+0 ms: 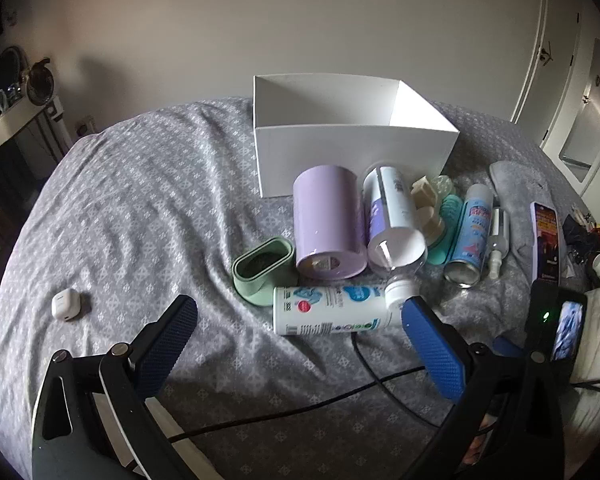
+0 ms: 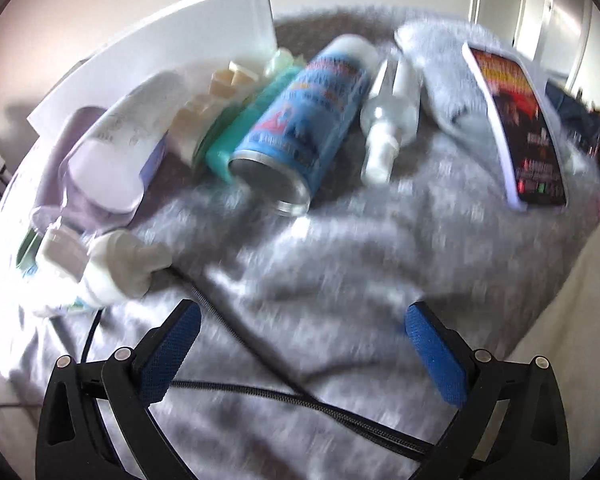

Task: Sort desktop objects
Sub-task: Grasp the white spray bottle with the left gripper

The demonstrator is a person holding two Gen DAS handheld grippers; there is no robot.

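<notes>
A white open box [image 1: 352, 152] stands at the back of a grey patterned cloth [image 1: 148, 200]. In front of it lie a lilac cylinder [image 1: 328, 224], a clear bottle with a white label [image 1: 392, 220], a green holder [image 1: 264, 268], a white bottle with blue print [image 1: 332, 316], a blue spray can [image 1: 470, 240] and a small clear spray bottle [image 1: 498, 240]. My left gripper [image 1: 300, 332] is open and empty, just short of the white bottle. My right gripper [image 2: 300, 332] is open and empty above the cloth, short of the blue can [image 2: 300, 120] and the spray bottle [image 2: 388, 120]. The right wrist view is blurred.
A small white earbud case [image 1: 66, 304] lies at the left. A phone-like card [image 1: 546, 240] and a grey cloth [image 1: 516, 196] lie at the right. Black cables [image 1: 340, 396] cross the near cloth. A teal comb and beige clips [image 1: 436, 216] lie by the can.
</notes>
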